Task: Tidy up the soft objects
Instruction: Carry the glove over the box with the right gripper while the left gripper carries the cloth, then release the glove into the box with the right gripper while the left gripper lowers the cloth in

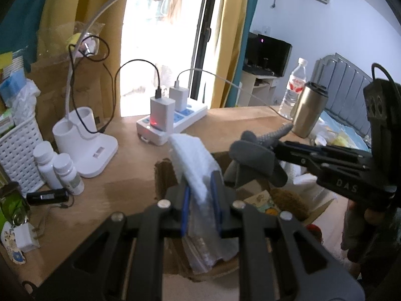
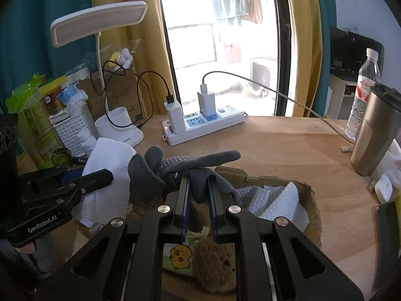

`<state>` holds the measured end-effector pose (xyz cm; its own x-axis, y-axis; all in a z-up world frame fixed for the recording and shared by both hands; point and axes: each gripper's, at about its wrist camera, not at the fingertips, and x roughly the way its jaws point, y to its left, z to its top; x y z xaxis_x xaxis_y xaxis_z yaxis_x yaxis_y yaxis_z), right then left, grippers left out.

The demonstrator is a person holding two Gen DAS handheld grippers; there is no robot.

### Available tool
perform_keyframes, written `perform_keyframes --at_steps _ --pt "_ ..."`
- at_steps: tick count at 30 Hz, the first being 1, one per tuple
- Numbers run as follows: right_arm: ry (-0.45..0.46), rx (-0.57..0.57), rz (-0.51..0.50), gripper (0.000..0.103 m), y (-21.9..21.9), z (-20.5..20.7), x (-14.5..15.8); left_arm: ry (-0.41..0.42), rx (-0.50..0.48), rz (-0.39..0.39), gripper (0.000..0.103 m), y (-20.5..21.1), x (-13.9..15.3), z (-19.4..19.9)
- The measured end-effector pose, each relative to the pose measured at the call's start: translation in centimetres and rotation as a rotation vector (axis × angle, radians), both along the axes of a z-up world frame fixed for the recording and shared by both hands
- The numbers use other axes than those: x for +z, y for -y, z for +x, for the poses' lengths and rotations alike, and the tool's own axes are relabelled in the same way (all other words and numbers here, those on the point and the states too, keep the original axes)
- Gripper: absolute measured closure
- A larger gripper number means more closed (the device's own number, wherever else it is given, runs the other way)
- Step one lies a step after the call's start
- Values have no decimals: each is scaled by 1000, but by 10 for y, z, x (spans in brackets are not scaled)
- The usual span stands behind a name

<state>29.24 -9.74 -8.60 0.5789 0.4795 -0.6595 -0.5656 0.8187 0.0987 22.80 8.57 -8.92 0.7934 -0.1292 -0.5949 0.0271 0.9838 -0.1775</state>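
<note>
bare desk ahead, power strip behind, steel tumbler right

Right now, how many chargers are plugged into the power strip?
2. A larger white charger with a black cable sits at the left end of the power strip; a smaller white charger with a white cable stands beside it, toward the middle. None looks hidden.

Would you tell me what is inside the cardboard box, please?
Inside the cardboard box lie a white cloth, a brown sponge and a capybara packet. The hand-held grippers and their loads hide the rest.
</note>
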Motion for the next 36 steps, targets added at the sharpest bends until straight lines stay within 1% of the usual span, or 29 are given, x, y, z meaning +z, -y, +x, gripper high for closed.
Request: perform_keyframes --at_steps 5,6,7,8,10,12,13,14,15,17,19,25,27,30,33,36 --pt "-14 8 -7 88 -5 3 -5 -25 -8 9 85 -1 -6 8" --pt "-18 8 -12 88 -6 4 -7 -32 -6 11 83 -2 -7 10" --pt "-22 8 -16 86 -7 5 -8 -36 -3 14 80 -2 -8 11" --pt "-24 10 -23 84 -7 5 -9 -40 -2 16 76 -2 -8 12" --pt "-17 12 -31 73 -8 4 -8 -46 5 20 74 -2 -9 13" --pt "-12 13 -27 66 -7 2 -6 -45 8 26 72 -2 -9 12" --pt "-8 11 -27 65 -7 1 -4 -43 10 28 71 -2 -8 11" --pt "-4 10 -27 64 -7 0 -3 -42 11 29 66 -2 -8 11" --pt "-3 9 -26 64 -6 0 -2 -40 12 29 50 -2 -7 10" --pt "3 6 -24 64 -4 -2 1 -36 10 26 37 -2 -5 8" --pt "8 2 -22 64 -2 -5 3 -15 9 6 36 -3 -1 3" --pt "21 -10 -15 64 7 -15 10 3 3 12 35 3 8 -5" --pt "24 -13 -12 64 9 -18 12 9 -9 12 30 6 11 -7" --pt "26 -17 -7 64 13 -21 14 18 -38 11 25 13 14 -10" --pt "29 -28 1 64 20 -23 16 17 -53 12 22 20 15 -9" --pt "31 -41 12 64 28 -23 16 -3 -72 5 22 27 10 -2"
